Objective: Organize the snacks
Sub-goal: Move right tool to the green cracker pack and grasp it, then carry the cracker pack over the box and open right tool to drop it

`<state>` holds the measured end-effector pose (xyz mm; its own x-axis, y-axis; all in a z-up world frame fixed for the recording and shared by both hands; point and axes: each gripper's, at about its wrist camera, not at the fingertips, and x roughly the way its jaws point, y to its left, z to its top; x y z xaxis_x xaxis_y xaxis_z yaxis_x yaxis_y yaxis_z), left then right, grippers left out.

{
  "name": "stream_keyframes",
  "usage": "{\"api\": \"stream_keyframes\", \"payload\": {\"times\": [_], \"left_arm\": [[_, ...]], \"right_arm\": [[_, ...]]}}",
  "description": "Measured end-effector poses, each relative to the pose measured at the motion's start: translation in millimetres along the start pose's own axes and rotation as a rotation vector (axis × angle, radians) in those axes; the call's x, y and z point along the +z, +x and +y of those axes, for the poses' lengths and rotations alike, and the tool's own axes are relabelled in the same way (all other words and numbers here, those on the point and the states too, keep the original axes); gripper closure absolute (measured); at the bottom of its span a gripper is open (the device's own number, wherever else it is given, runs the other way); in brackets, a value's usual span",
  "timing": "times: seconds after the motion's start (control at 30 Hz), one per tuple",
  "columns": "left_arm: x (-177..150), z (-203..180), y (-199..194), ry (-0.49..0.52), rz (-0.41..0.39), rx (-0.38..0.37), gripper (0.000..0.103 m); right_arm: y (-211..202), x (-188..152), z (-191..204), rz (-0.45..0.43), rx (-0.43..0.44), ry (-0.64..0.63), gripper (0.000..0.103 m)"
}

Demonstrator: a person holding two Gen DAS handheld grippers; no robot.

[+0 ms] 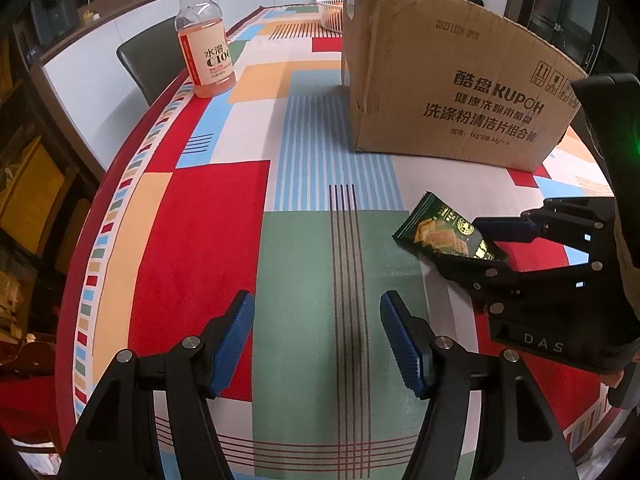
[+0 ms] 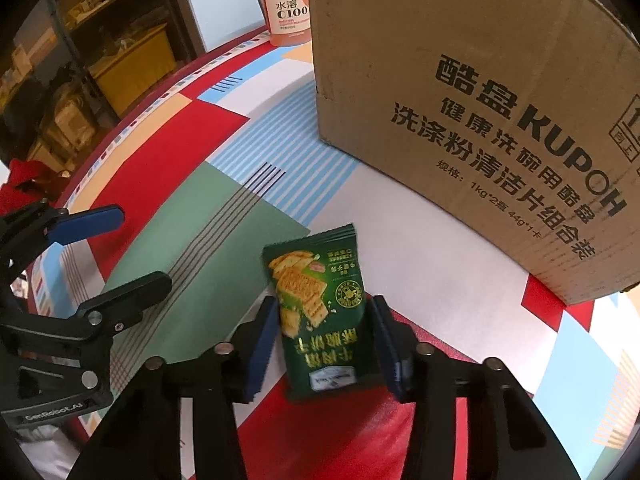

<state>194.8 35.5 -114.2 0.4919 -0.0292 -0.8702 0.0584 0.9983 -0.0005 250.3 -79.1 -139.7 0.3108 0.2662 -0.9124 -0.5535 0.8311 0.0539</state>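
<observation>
- Your right gripper [image 2: 326, 344] pinches the green cracker packet [image 2: 316, 312] between its blue pads, the packet's far end raised off the patterned tablecloth [image 2: 180, 152].
- Your left gripper [image 1: 316, 340] hovers over the cloth, fingers spread wide and holding nothing.
- The cardboard box [image 2: 480, 100] stands just beyond the packet; a drink bottle [image 1: 204, 40] stands near the table's edge.

Your two views are evenly lit from overhead, bright on the desk [image 1: 192, 216] ahead of each claw and dim toward the room behind. Shadows are soft; a faint one lies just under the cracker packet [image 2: 320, 312]. Fisheye bending curves the cardboard box [image 2: 480, 100] and the desk rim, and black corners ring both pictures. Print on the box reads sharp. A green glow bleeds in at your left view's right edge.
</observation>
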Motion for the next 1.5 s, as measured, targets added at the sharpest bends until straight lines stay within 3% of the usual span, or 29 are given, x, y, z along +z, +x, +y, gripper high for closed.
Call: {"api": "stream_keyframes", "payload": {"times": [0.33,0.77,1.27,1.5], "left_arm": [[6.1,-2.7,-21.5,0.004,-0.064,-0.003,0.039],[30.7,-12.6,-68.2,0.036,-0.217,-0.028,0.038],[85.9,-32.1,-112.7,0.075,-0.411,-0.050,0.032],[115.5,-38.9,-114.4,0.083,-0.441,-0.064,0.030]], "right_arm": [[-25.9,-11.0,-4.1,-0.055,-0.001,0.050,0.059],[-87.4,-11.3,-12.0,-0.217,-0.041,0.151,0.059],[-154.6,10.7,-38.2,-0.404,-0.109,0.212,0.059],[-175.2,32.4,-56.5,-0.462,-0.145,0.224,0.059]]}}
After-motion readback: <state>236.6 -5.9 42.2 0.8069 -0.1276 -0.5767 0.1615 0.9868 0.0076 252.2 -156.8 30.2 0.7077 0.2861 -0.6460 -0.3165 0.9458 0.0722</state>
